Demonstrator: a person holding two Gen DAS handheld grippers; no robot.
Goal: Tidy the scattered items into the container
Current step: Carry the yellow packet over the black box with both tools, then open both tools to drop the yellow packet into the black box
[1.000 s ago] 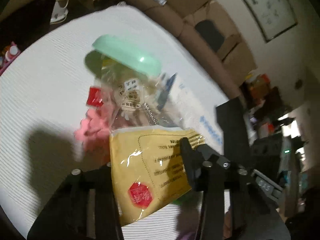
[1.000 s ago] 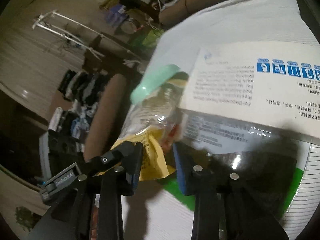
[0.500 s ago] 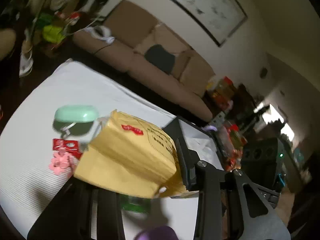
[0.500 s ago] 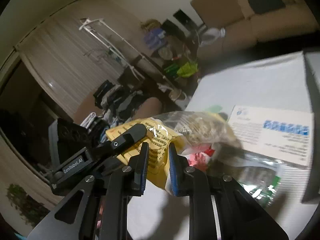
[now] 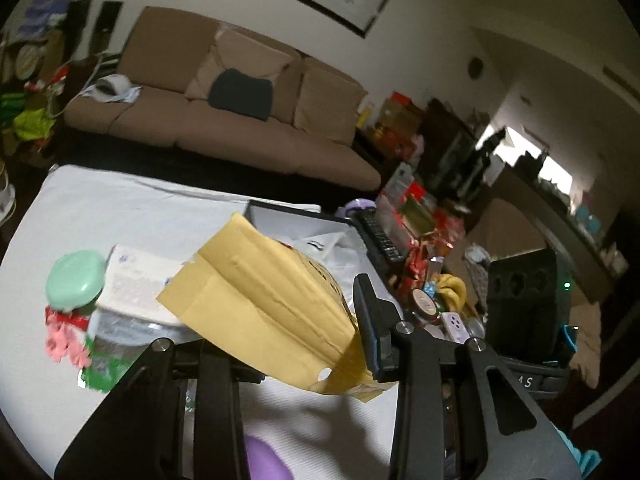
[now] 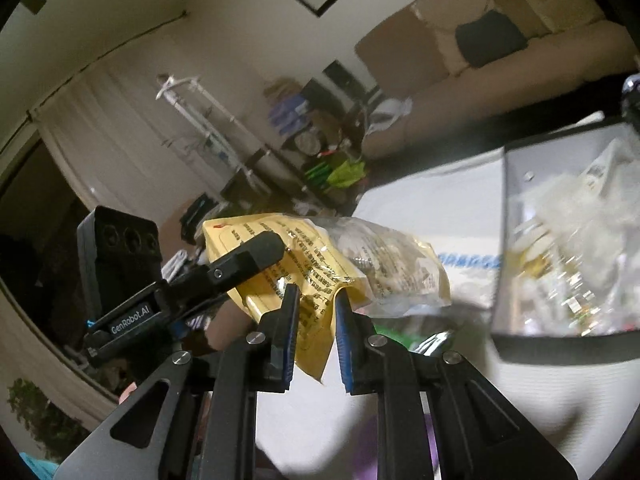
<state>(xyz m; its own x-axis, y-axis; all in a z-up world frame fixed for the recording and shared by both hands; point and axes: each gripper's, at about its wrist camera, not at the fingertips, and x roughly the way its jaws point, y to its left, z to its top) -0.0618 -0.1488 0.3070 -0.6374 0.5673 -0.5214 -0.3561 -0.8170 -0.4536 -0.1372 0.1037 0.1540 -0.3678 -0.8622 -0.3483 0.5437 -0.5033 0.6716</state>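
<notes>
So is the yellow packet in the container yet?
Not yet: the yellow packet hangs above the table, held between both tongs, beside the container.

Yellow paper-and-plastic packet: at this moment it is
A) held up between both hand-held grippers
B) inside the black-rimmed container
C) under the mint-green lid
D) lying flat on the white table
A: the yellow paper-and-plastic packet hangs above the white table, pinched by the right hand-held gripper at one end and the left hand-held gripper at the other, short of the black-rimmed container.
</notes>
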